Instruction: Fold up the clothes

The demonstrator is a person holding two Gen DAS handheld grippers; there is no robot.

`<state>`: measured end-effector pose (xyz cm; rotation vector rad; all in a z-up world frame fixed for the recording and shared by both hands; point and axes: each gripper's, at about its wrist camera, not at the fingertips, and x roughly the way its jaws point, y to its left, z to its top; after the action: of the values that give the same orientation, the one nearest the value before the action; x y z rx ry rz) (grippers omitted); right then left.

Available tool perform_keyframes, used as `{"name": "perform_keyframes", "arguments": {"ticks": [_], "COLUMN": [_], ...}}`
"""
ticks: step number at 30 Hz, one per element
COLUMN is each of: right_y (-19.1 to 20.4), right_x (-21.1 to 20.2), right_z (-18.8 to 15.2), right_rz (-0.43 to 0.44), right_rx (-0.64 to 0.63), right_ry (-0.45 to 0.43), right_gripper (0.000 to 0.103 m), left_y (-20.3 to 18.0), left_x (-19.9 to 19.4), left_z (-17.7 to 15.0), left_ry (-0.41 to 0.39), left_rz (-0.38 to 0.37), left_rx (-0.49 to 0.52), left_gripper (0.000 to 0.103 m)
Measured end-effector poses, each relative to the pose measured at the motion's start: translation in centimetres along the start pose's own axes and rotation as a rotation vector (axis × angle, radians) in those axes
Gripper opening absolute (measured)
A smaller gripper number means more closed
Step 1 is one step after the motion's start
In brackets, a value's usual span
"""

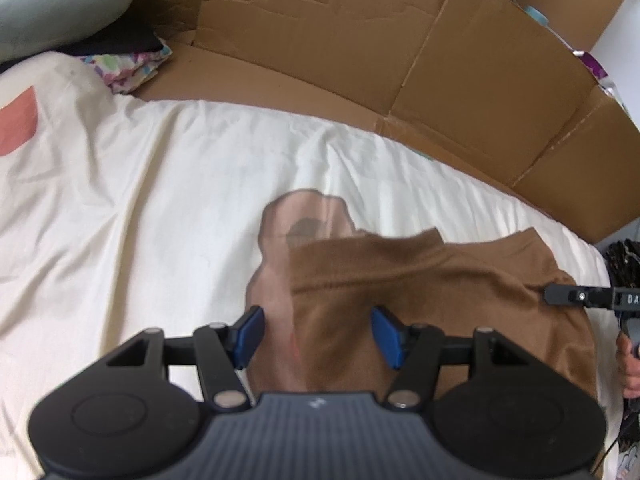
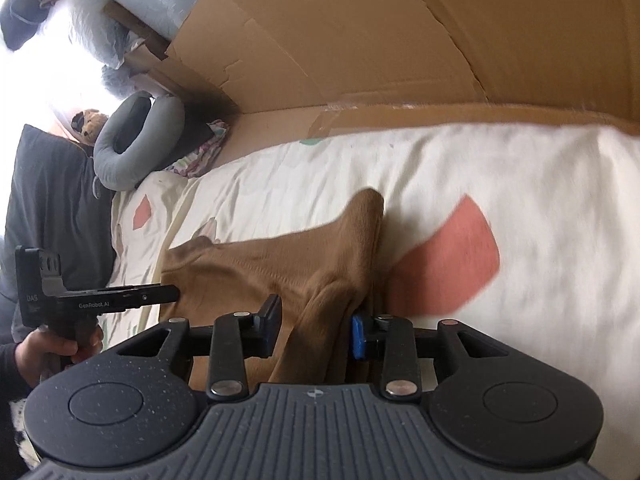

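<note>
A brown garment (image 1: pixel 420 292) lies spread on a cream bedsheet (image 1: pixel 160 200). My left gripper (image 1: pixel 318 336) hovers open over the garment's left edge, its blue pads (image 1: pixel 250 334) apart and touching nothing. The tip of my right gripper (image 1: pixel 556 294) reaches in from the right over the cloth. In the right wrist view the brown garment (image 2: pixel 280 272) has a raised, bunched ridge running back from my right gripper (image 2: pixel 316 332). Its jaws stand apart with that fold between them, and the pads do not press on it. My left gripper (image 2: pixel 172 294) shows at the left, held by a hand (image 2: pixel 52 348).
Flattened brown cardboard (image 1: pixel 360 48) stands along the far side of the bed. A grey neck pillow (image 2: pixel 132 148) and a patterned cloth (image 1: pixel 128 68) sit at the bed's head, beside a dark cushion (image 2: pixel 52 208). The sheet carries pink patches (image 2: pixel 448 264).
</note>
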<state>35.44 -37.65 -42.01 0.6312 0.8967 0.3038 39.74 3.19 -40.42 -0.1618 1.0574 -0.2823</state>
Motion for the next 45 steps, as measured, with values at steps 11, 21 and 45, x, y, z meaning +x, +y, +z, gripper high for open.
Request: {"name": "perform_keyframes", "arguments": {"ticks": [11, 21, 45], "right_y": [2.2, 2.3, 1.2], "right_x": [0.7, 0.9, -7.6], "right_z": [1.9, 3.0, -5.3], "right_rz": [0.000, 0.016, -0.067], "right_rx": [-0.197, -0.207, -0.076], "right_ry": [0.016, 0.023, 0.065], "right_gripper": [0.014, 0.018, 0.040], "left_y": [0.3, 1.1, -6.8], "left_x": [1.0, 0.4, -2.3], "left_z": [0.3, 0.4, 1.0], "left_ry": [-0.046, -0.052, -0.103], "left_rz": [-0.034, -0.034, -0.042], "left_rx": [0.011, -0.034, 0.271], "left_gripper": [0.036, 0.035, 0.043]}}
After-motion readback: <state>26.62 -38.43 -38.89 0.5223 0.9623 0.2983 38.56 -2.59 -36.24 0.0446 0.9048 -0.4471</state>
